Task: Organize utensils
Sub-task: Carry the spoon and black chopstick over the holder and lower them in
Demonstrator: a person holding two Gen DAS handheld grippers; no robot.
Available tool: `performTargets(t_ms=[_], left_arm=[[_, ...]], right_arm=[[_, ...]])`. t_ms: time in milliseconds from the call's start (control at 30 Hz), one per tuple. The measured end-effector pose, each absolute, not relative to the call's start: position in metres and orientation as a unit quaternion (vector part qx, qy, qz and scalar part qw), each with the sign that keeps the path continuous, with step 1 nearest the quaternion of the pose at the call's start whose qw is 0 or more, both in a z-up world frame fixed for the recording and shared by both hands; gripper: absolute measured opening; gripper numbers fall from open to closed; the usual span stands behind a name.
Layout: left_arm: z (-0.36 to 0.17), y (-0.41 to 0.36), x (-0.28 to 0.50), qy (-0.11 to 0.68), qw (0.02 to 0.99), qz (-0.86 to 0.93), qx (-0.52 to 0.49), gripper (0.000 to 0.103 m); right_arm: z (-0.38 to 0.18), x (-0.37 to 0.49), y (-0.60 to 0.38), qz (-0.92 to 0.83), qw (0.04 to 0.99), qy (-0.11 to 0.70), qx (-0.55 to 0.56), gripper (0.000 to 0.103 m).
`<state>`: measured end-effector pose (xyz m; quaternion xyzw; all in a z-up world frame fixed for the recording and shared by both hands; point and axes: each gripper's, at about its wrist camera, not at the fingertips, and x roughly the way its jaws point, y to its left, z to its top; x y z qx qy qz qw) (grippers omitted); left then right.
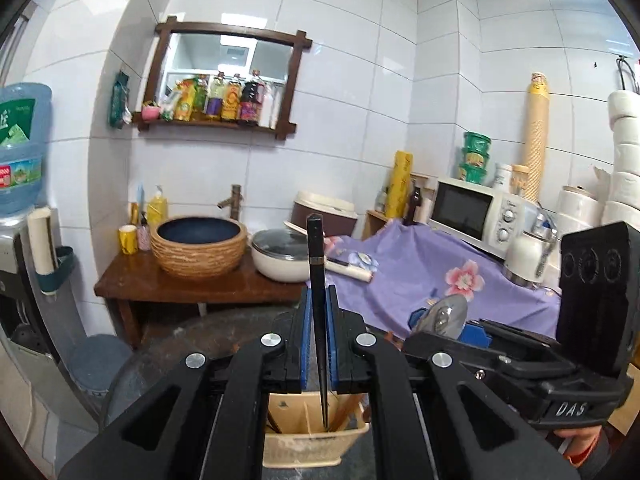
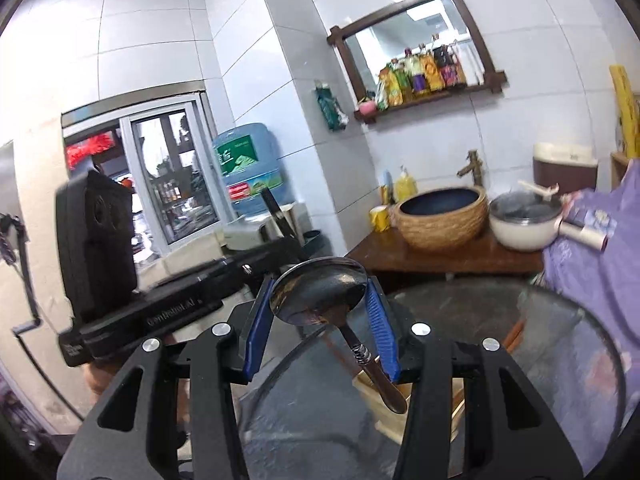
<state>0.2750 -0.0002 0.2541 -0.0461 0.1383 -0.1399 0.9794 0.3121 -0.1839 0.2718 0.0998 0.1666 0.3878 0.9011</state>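
Observation:
My left gripper [image 1: 319, 296] is shut on a black chopstick [image 1: 315, 248] that stands upright between its blue pads. The chopstick's thin tip hangs just over a cream basket organizer [image 1: 316, 444] with wooden dividers. In the right wrist view my right gripper [image 2: 319, 282] is shut on the bowl of a metal spoon [image 2: 316, 300], and the spoon's handle slants down toward the organizer [image 2: 394, 420]. Each gripper shows in the other's view: the right gripper [image 1: 444, 320] with the spoon, the left gripper [image 2: 286, 240] with the chopstick [image 2: 274, 208]. Both are held side by side above the table.
The organizer sits on a round glass table [image 2: 520, 360]. Behind it are a purple floral cloth [image 1: 420, 268], a wooden counter [image 1: 168, 280] with a woven basin [image 1: 200, 248] and a lidded white pot [image 1: 280, 256], a microwave [image 1: 472, 212], and a water dispenser [image 1: 20, 152] at the left.

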Motion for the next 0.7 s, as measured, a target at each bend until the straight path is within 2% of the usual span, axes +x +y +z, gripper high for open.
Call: performTargets(t_ms=[133, 433, 700], left_arm=[[0.238, -0.004, 0.294, 0.146, 0.982, -0.117, -0.042, 0.007], [0.157, -0.007, 0.334, 0.224, 0.968, -0.098, -0.053, 0.007], [0.114, -0.006, 0.344, 0.263, 0.959, -0.088, -0.051, 0.007]], right_arm=[[0.253, 0.332, -0.186, 0.38, 0.903, 0.164, 0.114, 0.046], [0.158, 0.371, -0.187, 0.336, 0.902, 0.228, 0.147, 0.046], [0.117, 0.372, -0.18, 0.297, 0.914, 0.248, 0.12, 0.046]])
